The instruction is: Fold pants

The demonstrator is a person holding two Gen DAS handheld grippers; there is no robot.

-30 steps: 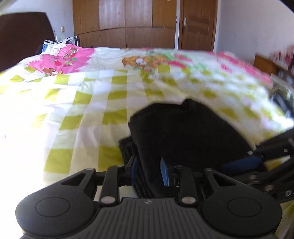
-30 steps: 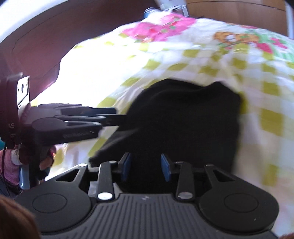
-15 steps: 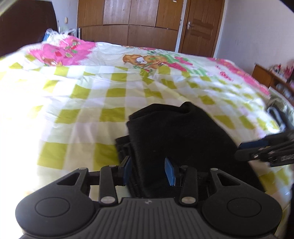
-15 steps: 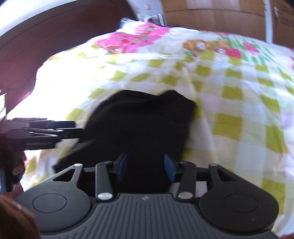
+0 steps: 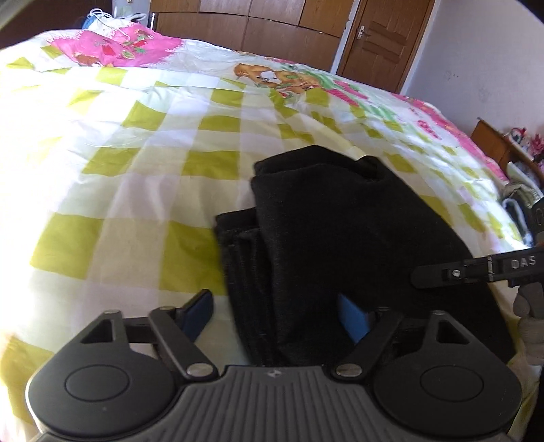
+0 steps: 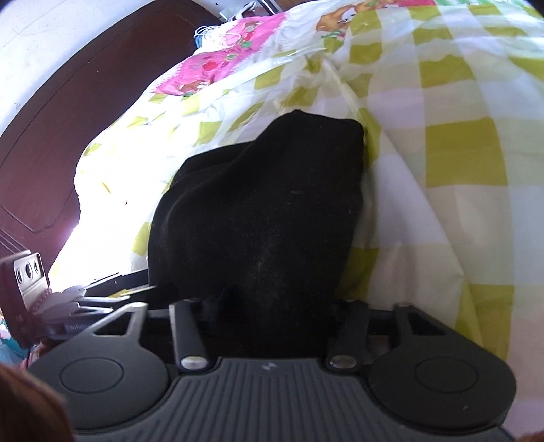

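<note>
The folded pants lie on the bed, stacked in layers, lower layers poking out at the left. The left gripper sits at their near edge, jaws opening, fabric between them. The right gripper reaches in from the right side. Behind the bed stands a wardrobe, with a door to its right.

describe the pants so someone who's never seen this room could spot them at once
Start at the big bed, covered by a white and lime-green checked bedspread with pink cartoon prints at the far end. On its near part lies a folded bundle: the pants. They are the only plain black thing on the bright fabric.
</note>
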